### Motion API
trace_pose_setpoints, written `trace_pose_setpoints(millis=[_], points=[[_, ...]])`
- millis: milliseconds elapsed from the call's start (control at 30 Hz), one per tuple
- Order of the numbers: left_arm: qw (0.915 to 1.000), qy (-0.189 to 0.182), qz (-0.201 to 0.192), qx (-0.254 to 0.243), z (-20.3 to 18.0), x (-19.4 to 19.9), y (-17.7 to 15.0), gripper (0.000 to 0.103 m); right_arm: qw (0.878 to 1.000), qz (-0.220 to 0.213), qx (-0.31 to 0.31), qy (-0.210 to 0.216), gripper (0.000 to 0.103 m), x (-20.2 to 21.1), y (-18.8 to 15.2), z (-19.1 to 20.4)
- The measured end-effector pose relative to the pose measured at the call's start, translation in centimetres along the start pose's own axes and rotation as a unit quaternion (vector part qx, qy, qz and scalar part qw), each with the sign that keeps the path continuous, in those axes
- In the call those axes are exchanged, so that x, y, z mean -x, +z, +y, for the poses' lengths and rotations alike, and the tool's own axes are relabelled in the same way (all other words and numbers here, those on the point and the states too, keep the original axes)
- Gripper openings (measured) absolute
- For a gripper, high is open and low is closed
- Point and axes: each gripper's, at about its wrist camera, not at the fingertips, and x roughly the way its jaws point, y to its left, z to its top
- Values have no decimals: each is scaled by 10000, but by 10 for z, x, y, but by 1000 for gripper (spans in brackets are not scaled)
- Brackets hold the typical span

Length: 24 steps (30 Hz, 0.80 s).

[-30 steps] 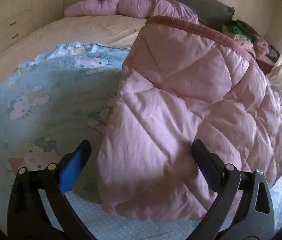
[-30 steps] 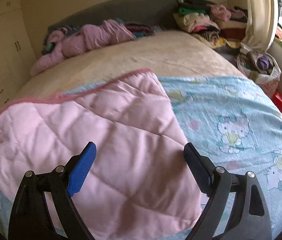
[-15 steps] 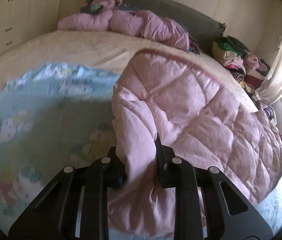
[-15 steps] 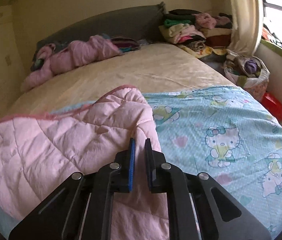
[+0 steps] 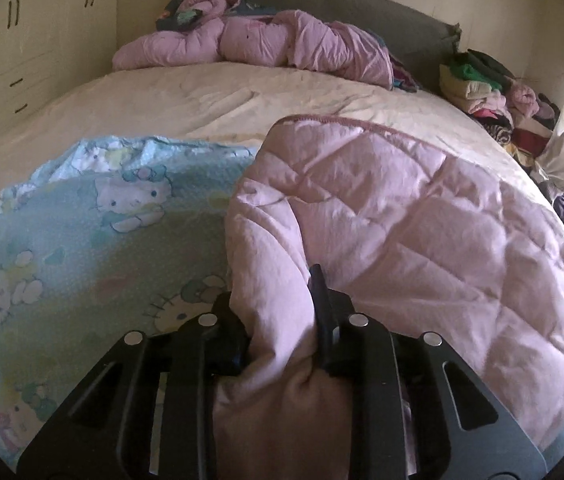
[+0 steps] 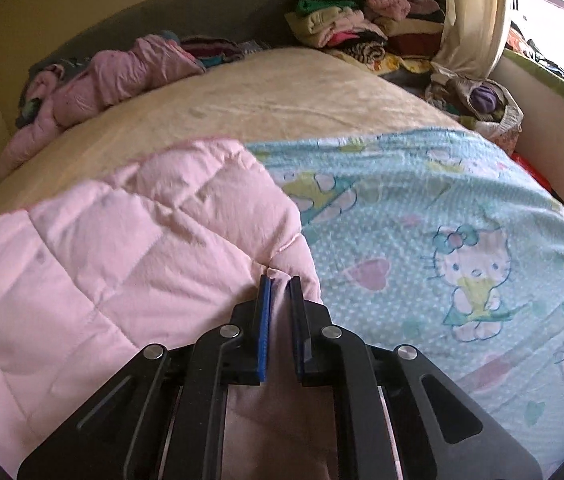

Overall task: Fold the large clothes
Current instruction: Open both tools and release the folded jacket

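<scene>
Left wrist view: the left gripper (image 5: 279,320) has a thick bunch of the pink quilted padded blanket (image 5: 422,216) pinched between its black jaws, which have just been shifting on that fold, the cloth bulging out above and below the pads. Seen from the right wrist, the right gripper (image 6: 279,312) is pressed nearly together on a thin edge of the same blanket (image 6: 121,240), its blue-lined pads clamping the hem just ahead of its tips. The blanket lies folded over on the pale blue cartoon-cat printed sheet (image 5: 81,260), spreading away from both tools toward the cream mattress (image 5: 209,104) beyond.

Risks from here, as I judge them: the right-hand pinch holds only a narrow strip of hem, so a brisk lift could pull the padding's weight free of it. The left bunch is bulky and uneven; layers may slide apart and leave a crooked fold. The printed sheet sits directly under the blanket, close beneath both tools, and could be caught and dragged along. Unequal travel of the two hands would skew the edges
</scene>
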Motion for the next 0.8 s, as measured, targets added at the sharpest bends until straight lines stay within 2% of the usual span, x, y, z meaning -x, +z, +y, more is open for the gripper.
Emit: trace_pose_setpoints(millis=[133,233,267,300,333,367,400,433,500,567,600,667,800], points=[[10000,-55,37,29,3,-6,-5,21,9996,61,204,-209,10,-11,-5,7],[10000,-30,51,-10,2,-6,-6,22,9991,188,254,-278,15,-5,-2,6],[10000,-12,54,-30,2,-5,-7,22,9990,195,239,-315,20,1,-1,7],[10000,11,55,-57,1,-4,-7,23,9994,145,187,-246,32,9,0,6],[9999,56,69,-68,1,-2,-7,28,9999,11,101,-101,36,22,1,5],[9999,86,71,-65,1,1,-5,31,9999,-110,54,-1,46,32,1,6],[9999,81,61,-36,2,6,-4,39,9995,-285,53,154,56,47,0,9],[10000,59,50,-4,1,12,-3,54,9988,-393,90,268,57,56,0,12],[10000,47,-28,-2,-2,26,-1,65,9953,-654,302,641,64,83,-4,25],[9999,82,-98,-56,-8,38,0,69,9915,-672,504,995,68,99,-9,41],[9998,114,-116,-91,-12,45,-1,76,9897,-670,598,1119,70,105,-12,49],[9997,61,-125,-217,-20,57,-5,78,9840,-618,844,1445,71,116,-18,67],[9992,53,-142,-381,-27,73,-17,79,9737,-515,1330,1775,74,131,-32,108]])
